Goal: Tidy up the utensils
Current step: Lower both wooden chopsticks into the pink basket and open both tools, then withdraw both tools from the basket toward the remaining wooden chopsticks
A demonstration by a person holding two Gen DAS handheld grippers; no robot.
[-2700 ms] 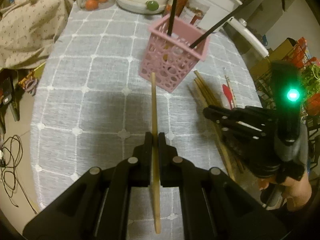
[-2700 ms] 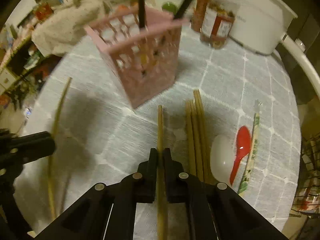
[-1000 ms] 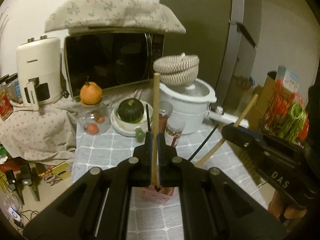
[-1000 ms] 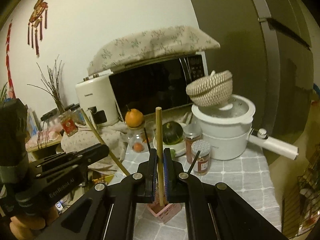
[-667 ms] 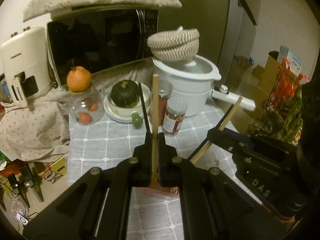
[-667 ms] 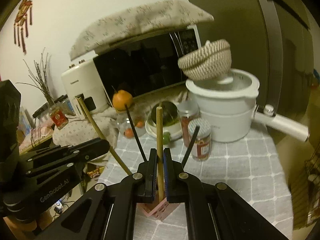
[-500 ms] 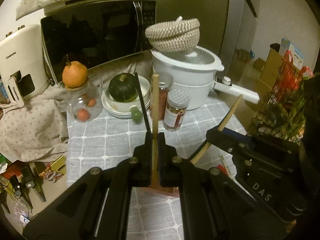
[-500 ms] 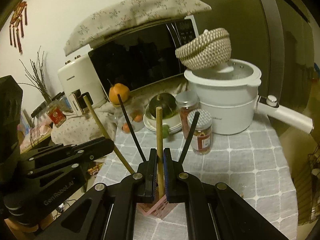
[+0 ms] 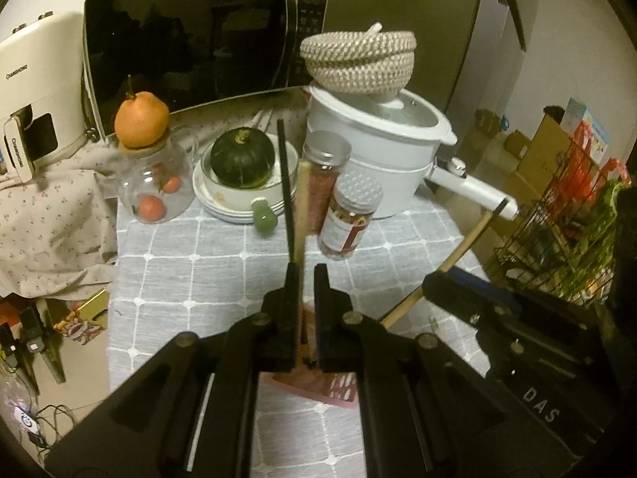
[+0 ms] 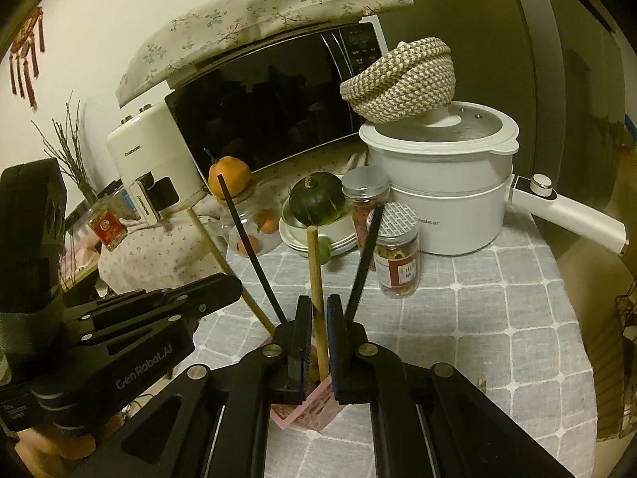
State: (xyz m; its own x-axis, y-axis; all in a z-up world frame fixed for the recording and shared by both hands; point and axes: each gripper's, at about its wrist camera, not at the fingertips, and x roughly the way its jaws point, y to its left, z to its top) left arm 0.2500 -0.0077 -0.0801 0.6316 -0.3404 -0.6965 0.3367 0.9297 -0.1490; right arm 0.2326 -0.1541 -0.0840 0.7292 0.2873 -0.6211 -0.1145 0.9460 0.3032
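Observation:
My left gripper [image 9: 307, 275] is shut on a wooden chopstick [image 9: 303, 199]. The stick leans toward the left finger, and its lower end is hidden behind the jaws over the pink basket [image 9: 318, 388]. My right gripper [image 10: 318, 304] has its jaws opening. A second wooden chopstick [image 10: 314, 263] stands loosely between them, with its foot in the pink basket [image 10: 302, 408]. Two black chopsticks [image 10: 247, 239] stand slanted in the basket. The left gripper [image 10: 235, 285] shows at the left of the right wrist view, and the right gripper [image 9: 428, 281] at the right of the left wrist view.
Behind the basket stand two spice jars [image 10: 398, 255], a white pot [image 10: 446, 207] with a long handle, a bowl holding a green squash [image 10: 316, 199] and a glass jar [image 9: 153, 195]. A microwave [image 9: 199, 40] is at the back. A wire rack [image 9: 557, 219] stands off the table's right edge.
Both grippers have sunk toward the basket and tipped further downward, and the sticks' lower ends went in. The right jaws have eased apart around their stick. The left stick now leans to one side.

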